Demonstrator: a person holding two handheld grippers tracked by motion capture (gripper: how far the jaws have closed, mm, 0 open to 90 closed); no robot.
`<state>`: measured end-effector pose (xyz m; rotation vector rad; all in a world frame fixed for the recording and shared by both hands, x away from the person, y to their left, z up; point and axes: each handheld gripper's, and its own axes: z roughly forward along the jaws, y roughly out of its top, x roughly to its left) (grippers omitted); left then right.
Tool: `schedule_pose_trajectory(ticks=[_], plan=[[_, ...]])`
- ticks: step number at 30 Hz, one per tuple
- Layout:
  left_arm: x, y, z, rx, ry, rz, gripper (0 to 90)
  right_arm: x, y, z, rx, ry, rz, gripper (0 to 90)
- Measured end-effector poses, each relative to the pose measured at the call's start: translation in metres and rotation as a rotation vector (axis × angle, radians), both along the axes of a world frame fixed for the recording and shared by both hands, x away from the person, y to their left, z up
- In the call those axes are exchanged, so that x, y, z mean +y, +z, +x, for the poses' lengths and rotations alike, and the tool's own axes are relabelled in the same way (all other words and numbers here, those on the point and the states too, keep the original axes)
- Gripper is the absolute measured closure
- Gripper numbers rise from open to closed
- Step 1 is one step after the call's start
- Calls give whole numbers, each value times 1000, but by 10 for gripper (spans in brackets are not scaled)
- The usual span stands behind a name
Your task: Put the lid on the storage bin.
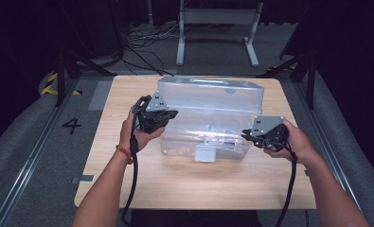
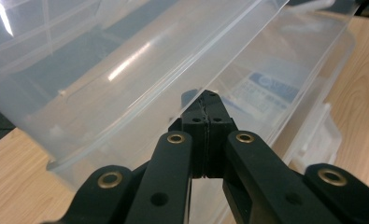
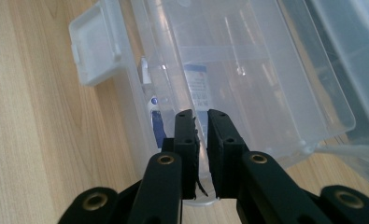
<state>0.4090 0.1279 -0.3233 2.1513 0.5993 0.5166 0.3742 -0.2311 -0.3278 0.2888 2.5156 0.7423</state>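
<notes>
Pale wood forms the tabletop [image 1: 128,175], set on grey floor with dark surroundings; a white metal stand [image 1: 218,28] stands beyond its far edge. Wide bare wood lies along the near edge and at both outer sides, so each forearm comes in freely from below.

A clear plastic storage box [image 1: 222,137] sits in the middle of the table with its lid [image 1: 208,92] hinged up toward the far side. A white latch tab [image 1: 205,153] hangs at the front wall, just over the wood. Printed paper with blue markings [image 3: 198,88] lies inside on the bottom.

At the box's left end, the left gripper [image 2: 205,105] has its jaws pressed together with nothing between them; in the left gripper view the tips lie at the lower edge of the raised lid, over the open box. Whether they touch the plastic I cannot tell.

At the box's right end, the right gripper [image 3: 201,116] has its jaws nearly together, a narrow slit between the pads. In the right gripper view the tips sit over the rim of the box's end wall; the rim seems to run in that slit, though a firm clamp is not certain.
</notes>
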Motion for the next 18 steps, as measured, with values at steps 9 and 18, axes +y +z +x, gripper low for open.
schedule_pose_trajectory(ticks=[9, 18], plan=[[2, -5, -6, 7, -8, 19, 896, -14, -5, -6, 15, -28, 11, 831], [6, -13, -12, 26, -24, 27, 896, -29, -6, -13, 17, -46, 56, 820]])
